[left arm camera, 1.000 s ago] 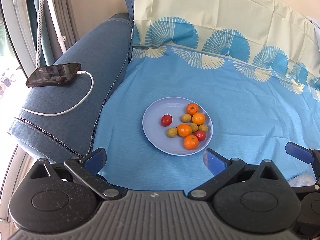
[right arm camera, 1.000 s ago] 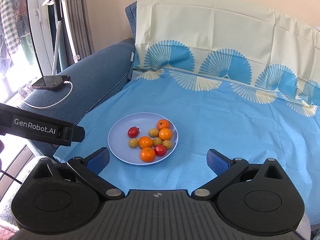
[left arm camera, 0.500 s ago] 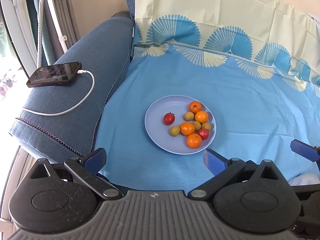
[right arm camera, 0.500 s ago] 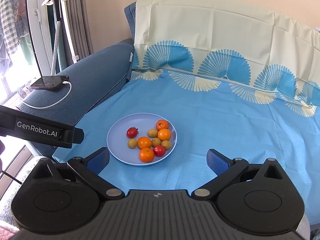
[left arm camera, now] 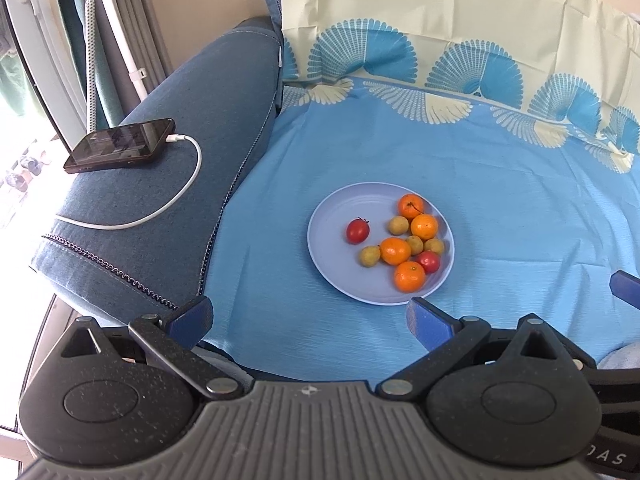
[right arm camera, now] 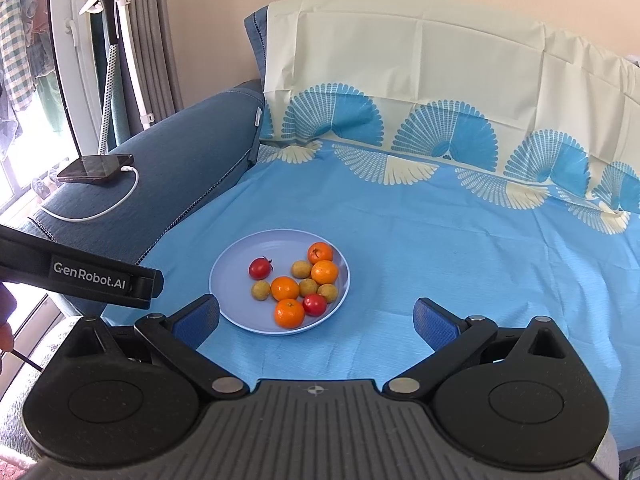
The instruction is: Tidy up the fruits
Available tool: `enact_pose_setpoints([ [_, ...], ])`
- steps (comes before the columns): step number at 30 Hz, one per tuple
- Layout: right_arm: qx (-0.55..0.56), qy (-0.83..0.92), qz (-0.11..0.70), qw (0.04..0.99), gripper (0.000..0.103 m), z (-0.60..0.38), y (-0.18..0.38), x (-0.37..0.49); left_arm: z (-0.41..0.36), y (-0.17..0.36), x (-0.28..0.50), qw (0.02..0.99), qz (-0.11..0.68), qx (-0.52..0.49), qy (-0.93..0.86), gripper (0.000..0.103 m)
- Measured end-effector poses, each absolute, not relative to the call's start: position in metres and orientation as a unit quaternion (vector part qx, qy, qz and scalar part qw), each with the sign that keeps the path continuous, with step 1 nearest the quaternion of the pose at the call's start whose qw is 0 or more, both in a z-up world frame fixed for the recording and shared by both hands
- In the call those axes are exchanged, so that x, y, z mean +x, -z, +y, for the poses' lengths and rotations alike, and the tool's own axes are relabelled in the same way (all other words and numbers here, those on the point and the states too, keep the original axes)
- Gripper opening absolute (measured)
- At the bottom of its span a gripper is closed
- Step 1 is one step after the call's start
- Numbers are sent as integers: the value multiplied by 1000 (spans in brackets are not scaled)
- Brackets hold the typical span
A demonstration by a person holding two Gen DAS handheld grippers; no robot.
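A pale blue plate (left arm camera: 332,216) sits on the blue cloth (left arm camera: 520,208). It holds four oranges (right arm camera: 285,288), two red tomatoes (right arm camera: 260,268) and small yellow fruits (right arm camera: 301,269). The left gripper (left arm camera: 308,318) and the right gripper (right arm camera: 316,318) are both wide apart and hold nothing. A phone (left arm camera: 120,150) lies on the sofa arm (left arm camera: 192,92).

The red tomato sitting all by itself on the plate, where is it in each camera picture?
Left wrist view: the lone red tomato lies on the left part of the plate, just right of the picture's middle.
Right wrist view: the same tomato lies on the plate's left part, left of the picture's middle.
Shared landmark: the phone on the blue sofa arm, up and left of the plate in both.
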State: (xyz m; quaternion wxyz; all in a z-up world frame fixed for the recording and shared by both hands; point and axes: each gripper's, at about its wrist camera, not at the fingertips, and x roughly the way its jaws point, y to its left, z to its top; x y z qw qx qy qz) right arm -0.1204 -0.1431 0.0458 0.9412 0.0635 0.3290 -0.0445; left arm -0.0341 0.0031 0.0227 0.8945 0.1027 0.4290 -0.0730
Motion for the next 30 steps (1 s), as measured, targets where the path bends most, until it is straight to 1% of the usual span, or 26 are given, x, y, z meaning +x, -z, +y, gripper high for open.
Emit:
enact_pose_setpoints([
  [10,65,47,334,939,102,-142,-44,-119,6,-17,-29,886,449,86,79,103],
  [30,65,53,339,937,102,-144,-38,-113,0,-12,-23,885,449,101,73,103],
])
